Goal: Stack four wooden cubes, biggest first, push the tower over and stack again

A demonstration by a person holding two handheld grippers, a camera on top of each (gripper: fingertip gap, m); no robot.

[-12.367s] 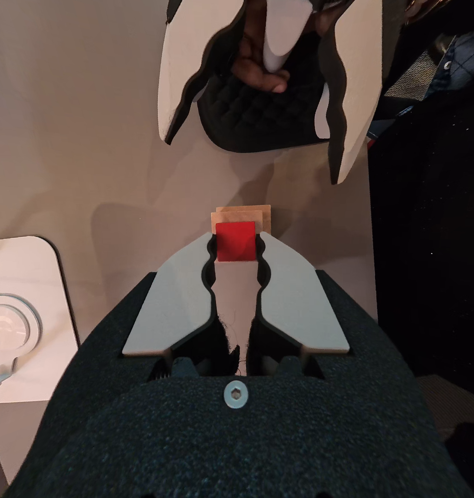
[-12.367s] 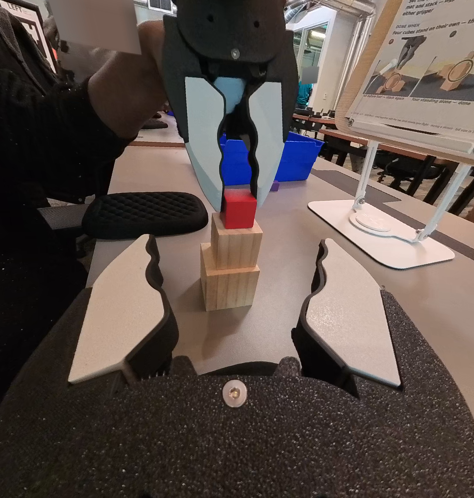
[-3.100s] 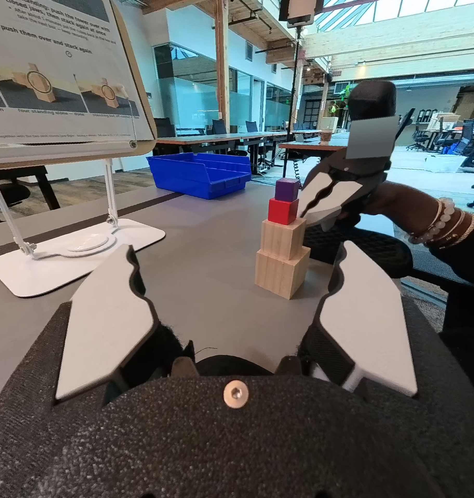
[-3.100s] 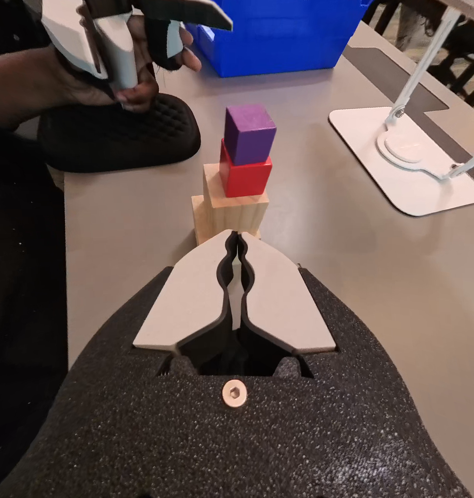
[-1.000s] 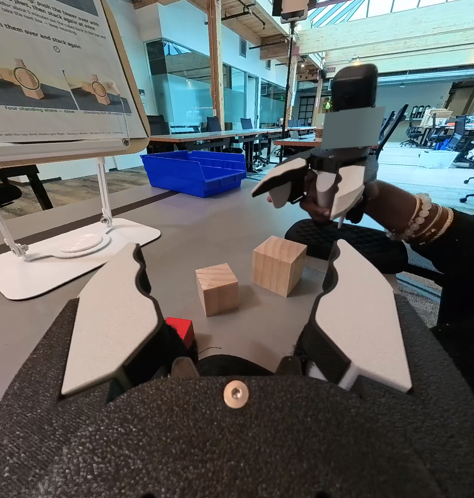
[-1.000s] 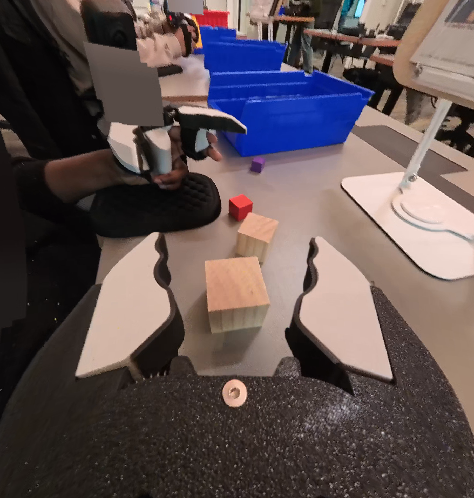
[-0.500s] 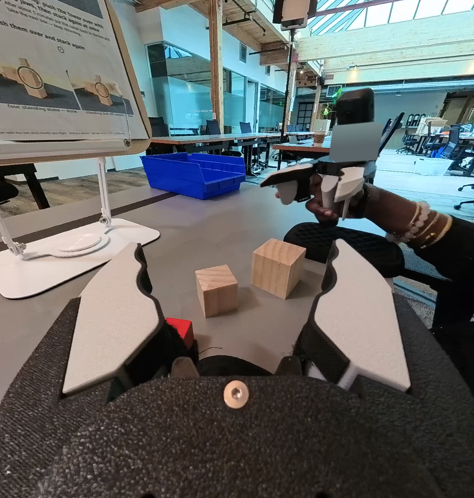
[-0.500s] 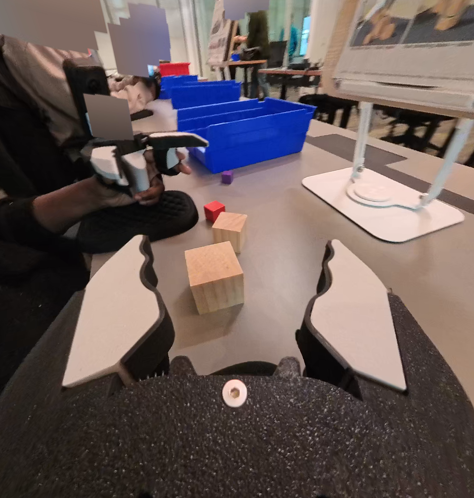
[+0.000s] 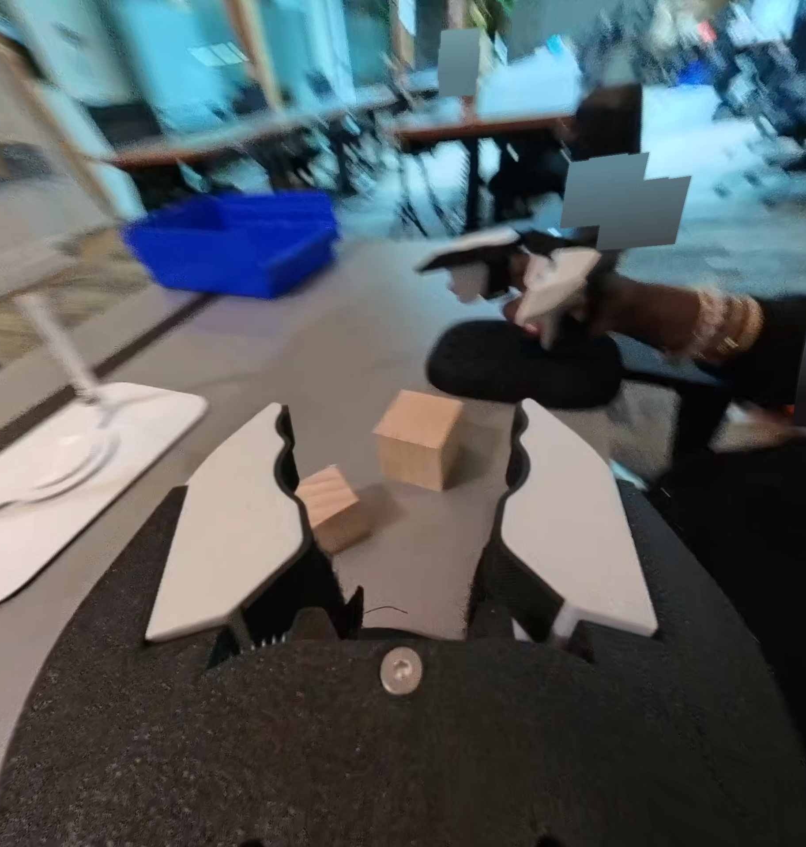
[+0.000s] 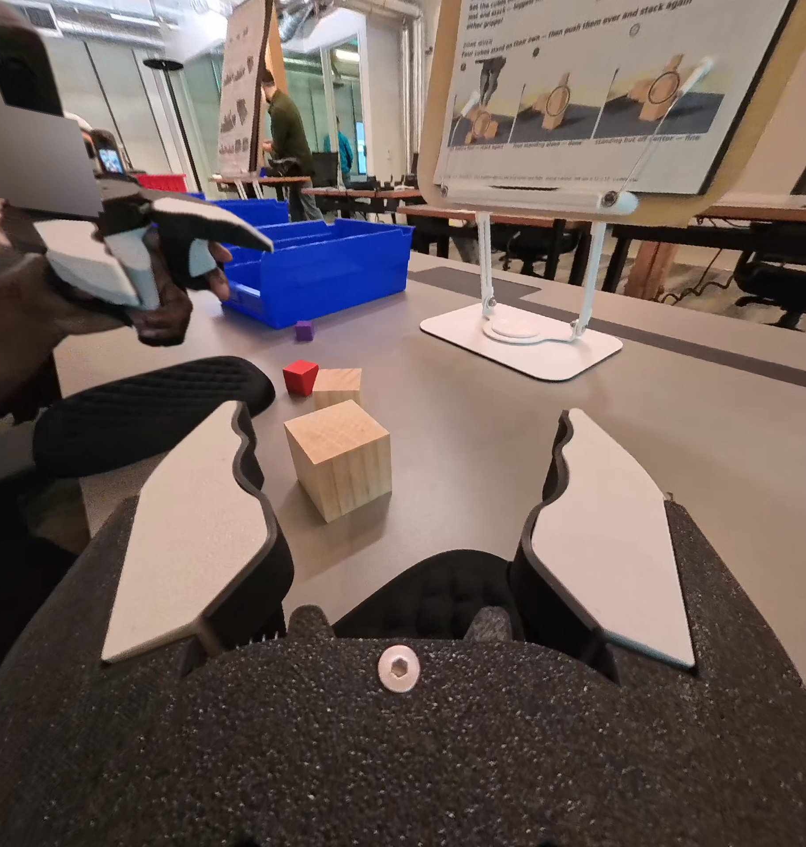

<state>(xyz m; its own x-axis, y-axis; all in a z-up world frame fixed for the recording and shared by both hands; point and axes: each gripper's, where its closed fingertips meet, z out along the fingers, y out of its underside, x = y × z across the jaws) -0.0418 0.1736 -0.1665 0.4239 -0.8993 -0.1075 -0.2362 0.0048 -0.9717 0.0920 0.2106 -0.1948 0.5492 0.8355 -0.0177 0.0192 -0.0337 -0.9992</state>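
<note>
Four cubes lie apart on the grey table (image 10: 461,412). In the right wrist view a large wooden cube (image 10: 341,463) lies just ahead of my right gripper (image 10: 401,410), which is open and empty. Behind it lie a small wooden cube (image 10: 339,387), a red cube (image 10: 300,376) and, farther off, a purple cube (image 10: 304,330). The left wrist view is blurred. My left gripper (image 9: 401,405) is open and empty. The large wooden cube (image 9: 417,440) lies ahead between its fingertips, untouched. The small wooden cube (image 9: 332,506) is partly hidden by its left finger.
A black padded armrest (image 10: 149,408) lies left of the cubes. A blue bin (image 10: 318,270) stands at the back. A white stand base (image 10: 520,339) carries a picture board (image 10: 575,91) on the right. People stand far behind.
The stack of four cubes seen three seconds ago is now scattered. My left jaws have narrowed and the left view has swung down toward the wooden cubes. My right jaws have opened wider.
</note>
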